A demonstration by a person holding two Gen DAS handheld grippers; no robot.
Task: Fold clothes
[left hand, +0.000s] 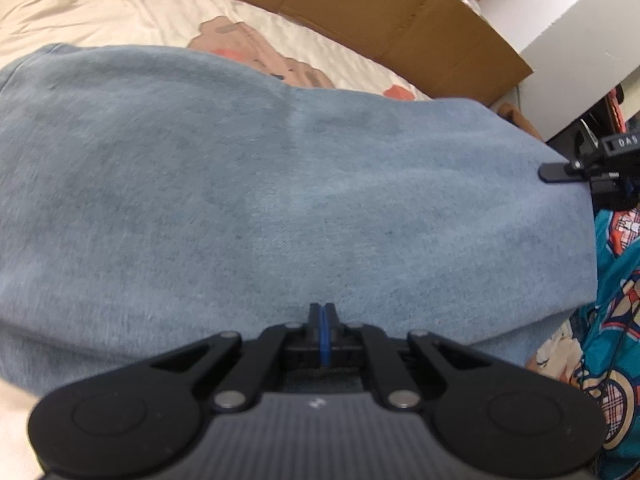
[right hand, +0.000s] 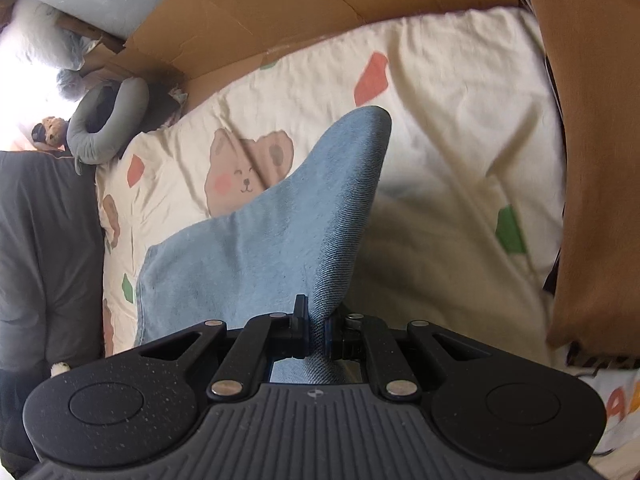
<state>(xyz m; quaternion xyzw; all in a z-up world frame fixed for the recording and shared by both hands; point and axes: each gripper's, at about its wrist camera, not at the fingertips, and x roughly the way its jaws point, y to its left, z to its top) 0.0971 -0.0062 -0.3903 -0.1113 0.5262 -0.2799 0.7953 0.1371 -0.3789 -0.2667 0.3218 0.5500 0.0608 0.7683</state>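
A blue denim garment [left hand: 280, 184] is lying spread over a cream bedsheet [right hand: 440, 128] that is printed with brown bears and red and green patches, and everything else is placing itself around that garment. The left gripper [left hand: 323, 312] is sitting at the garment's near edge with its two fingers pressed together, a thin blue strip showing between them; whether any cloth is pinched there cannot be told, as the fingertips are only resting against the fabric. The right gripper [right hand: 316, 320] is clenching a fold of the same denim between its fingers, and the cloth is rising from that grip in a tall ridge that is tapering away toward the bear print. In the left wrist view the right gripper [left hand: 560, 172] is showing at the garment's far right corner, and the white letters "DAS" are reading on its black body. Beyond the garment a brown cardboard sheet [left hand: 380, 12] is standing along the far edge of the bed. To the garment's right, a teal cloth [left hand: 616, 300] with a cartoon print is hanging beside it. To its left, in the right wrist view, a grey curved pillow [right hand: 104, 120] is lying at the sheet's corner.
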